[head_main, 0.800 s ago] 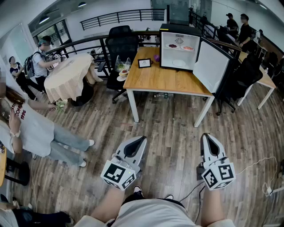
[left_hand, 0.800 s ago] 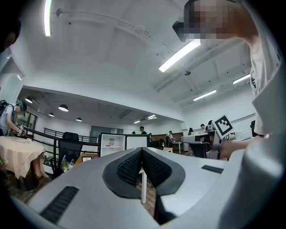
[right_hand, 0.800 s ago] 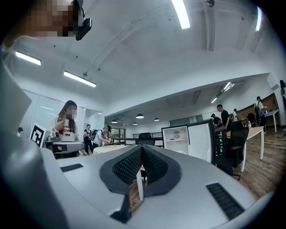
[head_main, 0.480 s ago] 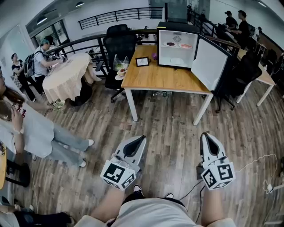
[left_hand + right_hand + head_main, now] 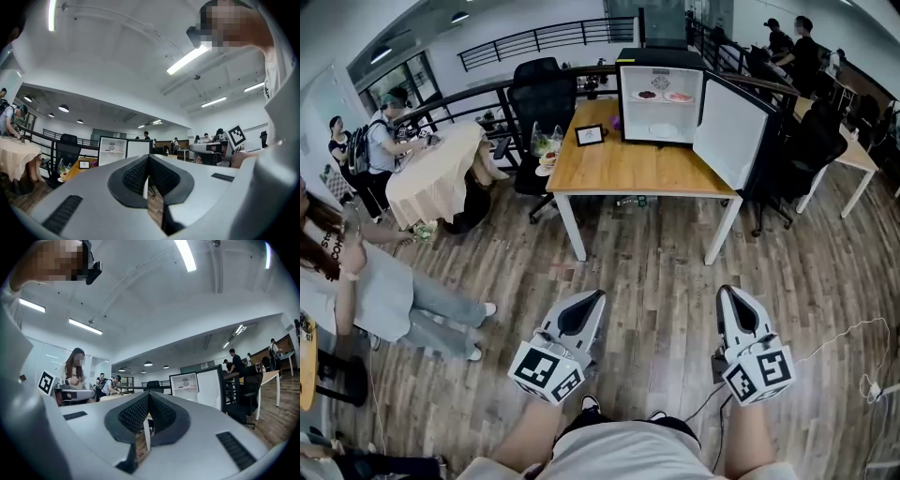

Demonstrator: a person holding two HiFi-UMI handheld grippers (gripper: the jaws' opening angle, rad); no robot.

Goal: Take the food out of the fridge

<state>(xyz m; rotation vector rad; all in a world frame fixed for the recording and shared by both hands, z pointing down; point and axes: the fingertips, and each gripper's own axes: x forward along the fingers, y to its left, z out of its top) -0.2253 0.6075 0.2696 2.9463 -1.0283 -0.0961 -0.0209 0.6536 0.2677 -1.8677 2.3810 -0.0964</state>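
The left gripper (image 5: 592,298) is held level with its jaws pressed together and nothing caught between them. The right gripper (image 5: 732,293) is likewise closed and empty. Both are pointed forward, side by side and well apart, above a wood-plank floor (image 5: 656,272). Well ahead of them, a wooden table (image 5: 628,169) is seen, and a small black fridge (image 5: 660,58) is set upright on its far end. The fridge's open front is turned toward the grippers, and its door (image 5: 727,131) is swung wide to the view's right. On the upper shelf two plates of food are laid flat, side by side in a row running left to right: a darker portion (image 5: 648,94) on the left and a pinkish one (image 5: 679,96) on the right. A white plate (image 5: 662,131) is set lower in the fridge; what lies on it cannot be told. The long axis of each food item is too small to be made out. A small framed picture (image 5: 589,135) is stood on the table left of the fridge, and a black office chair (image 5: 540,94) is placed behind the table's left corner.
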